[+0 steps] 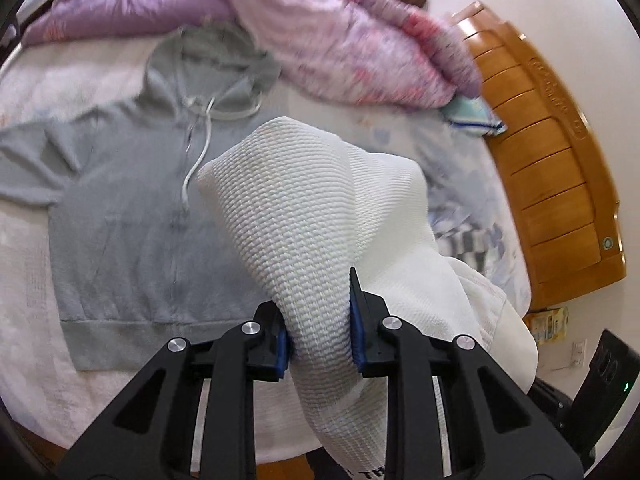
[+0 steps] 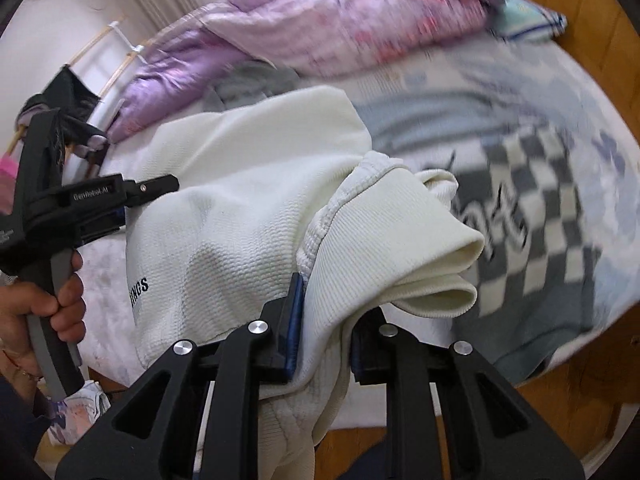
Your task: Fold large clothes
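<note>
A white waffle-knit sweatshirt hangs between both grippers above the bed. My left gripper is shut on a thick fold of it. My right gripper is shut on another part of the same sweatshirt, near its ribbed collar seam. Dark lettering shows on its front. The left gripper also shows from the side in the right wrist view, held by a hand. A grey zip hoodie lies flat on the bed, left of the left gripper.
A purple-pink quilt is heaped at the back of the bed. A blue garment with a checkered print lies on the right side. A wooden footboard edges the bed at right. A small folded cloth lies near it.
</note>
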Available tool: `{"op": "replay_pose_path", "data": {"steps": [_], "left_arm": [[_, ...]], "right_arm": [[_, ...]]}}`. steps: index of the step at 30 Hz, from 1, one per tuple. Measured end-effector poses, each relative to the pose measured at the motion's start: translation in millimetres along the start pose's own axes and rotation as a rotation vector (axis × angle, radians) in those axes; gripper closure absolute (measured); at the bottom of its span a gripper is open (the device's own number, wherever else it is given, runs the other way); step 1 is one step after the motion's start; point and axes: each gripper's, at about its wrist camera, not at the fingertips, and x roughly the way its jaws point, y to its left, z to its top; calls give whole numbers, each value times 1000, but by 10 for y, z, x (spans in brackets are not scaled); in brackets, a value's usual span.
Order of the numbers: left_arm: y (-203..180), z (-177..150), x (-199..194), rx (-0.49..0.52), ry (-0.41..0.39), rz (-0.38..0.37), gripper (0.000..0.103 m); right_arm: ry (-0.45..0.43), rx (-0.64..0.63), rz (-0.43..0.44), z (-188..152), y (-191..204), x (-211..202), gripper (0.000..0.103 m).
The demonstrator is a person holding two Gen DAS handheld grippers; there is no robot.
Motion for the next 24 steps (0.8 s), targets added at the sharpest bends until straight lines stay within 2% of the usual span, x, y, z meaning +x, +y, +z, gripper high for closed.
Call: {"op": "replay_pose_path", "data": {"steps": [4,8,11,14,15,16,17,18,20,21,22,23,24], "left_arm": [[-560,104,-160,17,-84,-36,81],[-1269,184,-25,36,-122,-114,81],[-1832,181,314,60,-117,-190,81],[-2136,120,719,72,-101,-237,80],[-2204,75,965,87,-94,-238,80],[-2216,52,1181,85,-77,-238,79],[-2226,12,1532,97,-28,-217,78],[-2232,-24,1781,105,19,-184,77],[-2133,-175,2435,92,171,-46,71],[-2079,-235,2571,81,201,-8,64],[-1995,-274,2650,43,211,7,50],[-1929,-285,2651,-1,209,2,45],[-1905,-293,2646,-20,214,1,36]], "right_arm": [[-73,-36,10,137,-373,-439,85],[-150,-40,-39,313,-901,-848,85],[-190,-11,-90,303,-1417,-1040,85],[-199,49,-109,184,-1895,-963,85],[-193,59,-116,133,-2016,-889,85],[-183,80,-120,33,-2199,-715,85],[-166,98,-122,-36,-2306,-558,85],[-104,127,-135,-153,-2483,-261,85],[36,270,-87,-343,-2815,234,85],[100,324,-73,-435,-2934,415,85],[177,395,-38,-575,-3054,649,84],[221,439,-26,-699,-3105,787,83],[227,438,-34,-755,-3096,817,81]]}}
